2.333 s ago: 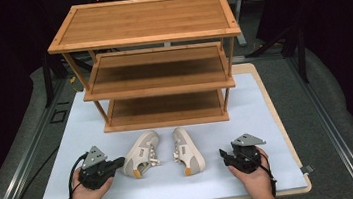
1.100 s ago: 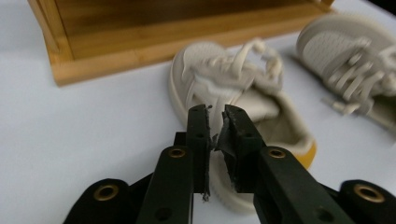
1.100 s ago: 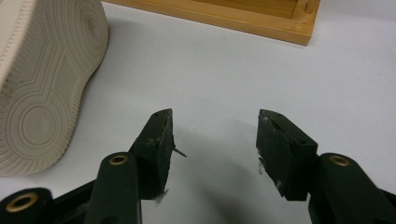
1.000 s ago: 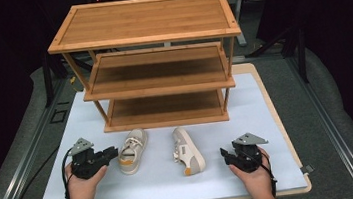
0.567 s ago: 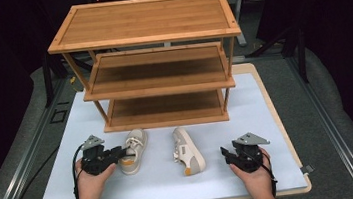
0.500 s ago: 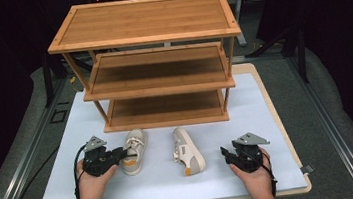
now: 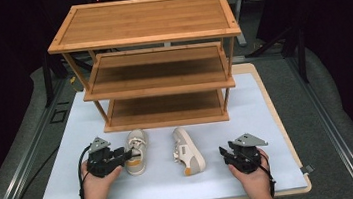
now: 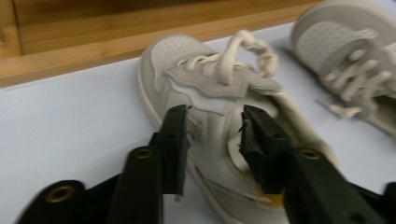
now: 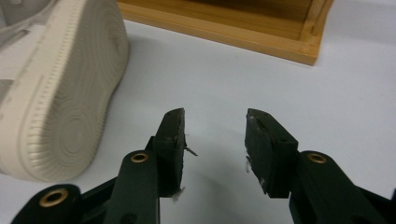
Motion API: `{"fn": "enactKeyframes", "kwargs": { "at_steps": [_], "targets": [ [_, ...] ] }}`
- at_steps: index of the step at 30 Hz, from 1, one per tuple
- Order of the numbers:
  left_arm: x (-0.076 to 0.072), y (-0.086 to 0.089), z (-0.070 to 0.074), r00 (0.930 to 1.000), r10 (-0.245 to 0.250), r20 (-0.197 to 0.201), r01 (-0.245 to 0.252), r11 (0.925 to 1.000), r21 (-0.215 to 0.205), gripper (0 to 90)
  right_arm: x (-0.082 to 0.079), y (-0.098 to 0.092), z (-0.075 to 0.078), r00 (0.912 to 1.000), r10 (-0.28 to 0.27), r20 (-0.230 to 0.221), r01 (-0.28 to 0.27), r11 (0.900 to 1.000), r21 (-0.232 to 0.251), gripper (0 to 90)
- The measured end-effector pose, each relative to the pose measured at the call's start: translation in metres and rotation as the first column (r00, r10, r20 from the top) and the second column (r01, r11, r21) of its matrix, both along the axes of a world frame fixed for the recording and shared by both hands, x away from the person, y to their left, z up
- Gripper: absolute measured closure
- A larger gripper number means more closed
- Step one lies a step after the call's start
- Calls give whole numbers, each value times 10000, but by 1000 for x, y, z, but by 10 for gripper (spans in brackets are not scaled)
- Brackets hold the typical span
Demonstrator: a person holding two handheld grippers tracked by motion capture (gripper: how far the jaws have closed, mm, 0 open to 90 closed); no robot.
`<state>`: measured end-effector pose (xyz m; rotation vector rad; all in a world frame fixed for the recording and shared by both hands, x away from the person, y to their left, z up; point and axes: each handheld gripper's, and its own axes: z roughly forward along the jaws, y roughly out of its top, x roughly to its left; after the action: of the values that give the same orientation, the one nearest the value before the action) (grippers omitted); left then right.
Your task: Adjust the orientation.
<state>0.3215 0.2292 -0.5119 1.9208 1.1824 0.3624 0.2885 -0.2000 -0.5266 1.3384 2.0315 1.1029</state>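
From above, your left gripper (image 7: 129,156) sits at the left shoe (image 7: 136,151), long axis toward the rack (image 7: 163,88). Left gripper view: jaws just opened, spread astride its collar (image 8: 233,135), not pinching. Right gripper view: right gripper (image 9: 214,135) spread, closing, empty; right shoe (image 9: 56,84) lies left.

No lettering, label, brand mark or number can be read on the shoes (image 7: 135,152), the wooden rack (image 7: 152,62) or the table mat (image 7: 262,115) (the views are soft).
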Motion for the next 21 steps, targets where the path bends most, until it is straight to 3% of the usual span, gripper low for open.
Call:
{"fn": "enactKeyframes", "kwargs": {
  "at_steps": [3, 4, 5, 8, 12, 17, 19, 21],
  "targets": [
    [6, -1, -6, 9993, 209, -314, -215, 9996, -189, 609, -3, 7, 3, 9997, 106, 222, -103, 9998, -147, 576],
    [6, -2, -5, 9993, 181, -332, -185, 9998, -112, 620, -4, 9, 4, 9987, 391, 327, -391, 9992, 18, 575],
    [6, -2, -5, 9993, 181, -332, -185, 9998, -112, 628, -5, 11, 5, 9988, 317, 371, -311, 9994, -162, 573],
    [3, -6, -4, 9993, -183, -317, 178, 9997, -162, 679, -9, 15, 9, 9971, 449, 620, -440, 9989, -163, 570],
    [-6, -15, -3, 9984, -430, -360, 423, 9989, -194, 681, -14, 21, 15, 9954, 512, 808, -506, 9987, -95, 573],
    [-15, -18, -5, 9971, -608, -454, 580, 9965, -602, 637, -23, 30, 22, 9897, 965, 1061, -955, 9953, -142, 795],
    [-16, -13, -6, 9968, -687, -404, 646, 9933, -955, 613, -25, 32, 24, 9882, 1127, 1037, -1140, 9935, 67, 863],
    [-16, -11, -7, 9964, -761, -364, 721, 9921, -1024, 596, -27, 35, 26, 9857, 1330, 1036, -1365, 9903, 272, 900]
  ]
}}
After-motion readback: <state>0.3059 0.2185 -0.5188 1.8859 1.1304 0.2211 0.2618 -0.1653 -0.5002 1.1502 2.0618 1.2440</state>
